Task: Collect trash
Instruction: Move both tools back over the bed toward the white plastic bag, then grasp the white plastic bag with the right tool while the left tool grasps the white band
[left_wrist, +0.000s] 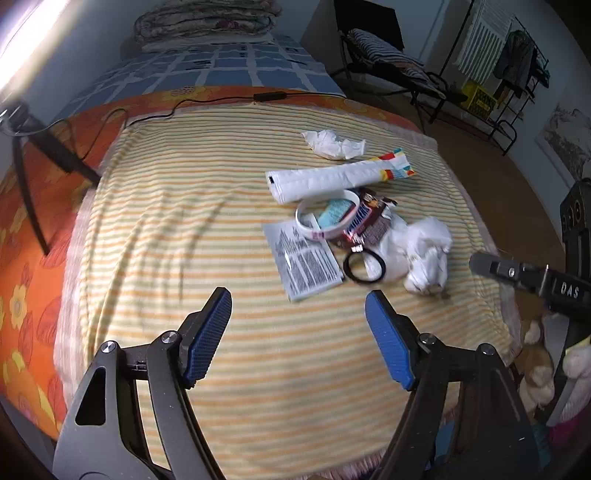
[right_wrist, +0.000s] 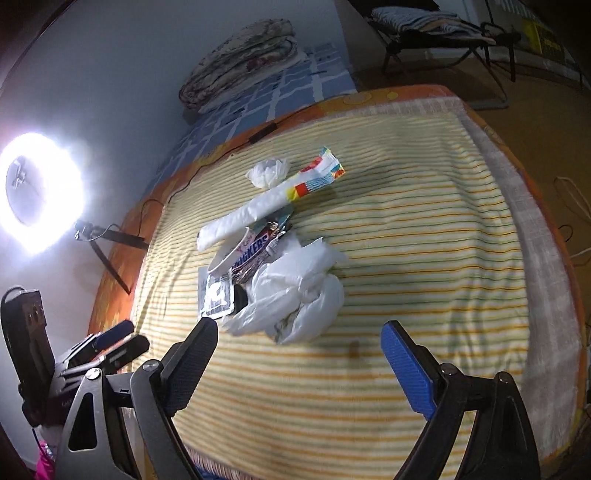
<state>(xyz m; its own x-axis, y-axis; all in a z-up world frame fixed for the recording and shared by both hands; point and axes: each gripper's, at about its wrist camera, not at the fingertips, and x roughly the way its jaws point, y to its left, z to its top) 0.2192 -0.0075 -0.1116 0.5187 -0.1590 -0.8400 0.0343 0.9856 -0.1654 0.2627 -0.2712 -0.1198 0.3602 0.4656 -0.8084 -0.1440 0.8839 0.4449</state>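
Observation:
A heap of trash lies on the yellow striped blanket (left_wrist: 184, 221): a crumpled tissue (left_wrist: 334, 144), a long white packet with a colourful end (left_wrist: 325, 181), a shallow white tub (left_wrist: 325, 218), a Snickers wrapper (left_wrist: 369, 225), a printed sachet (left_wrist: 306, 258), a black ring (left_wrist: 364, 266) and a white plastic bag (left_wrist: 424, 254). My left gripper (left_wrist: 297, 297) is open just short of the sachet, holding nothing. In the right wrist view the plastic bag (right_wrist: 295, 295) lies just ahead of my right gripper (right_wrist: 300, 326), which is open and empty. The Snickers wrapper (right_wrist: 255, 249) and packet (right_wrist: 266, 206) lie behind the bag.
A bright ring light (right_wrist: 40, 188) on a tripod (left_wrist: 37, 147) stands at the bed's left. A black cable (left_wrist: 269, 96) crosses the orange sheet behind the blanket. A folded quilt (left_wrist: 207, 18) lies at the far end, and a folding cot (left_wrist: 391, 59) stands on the floor to the right.

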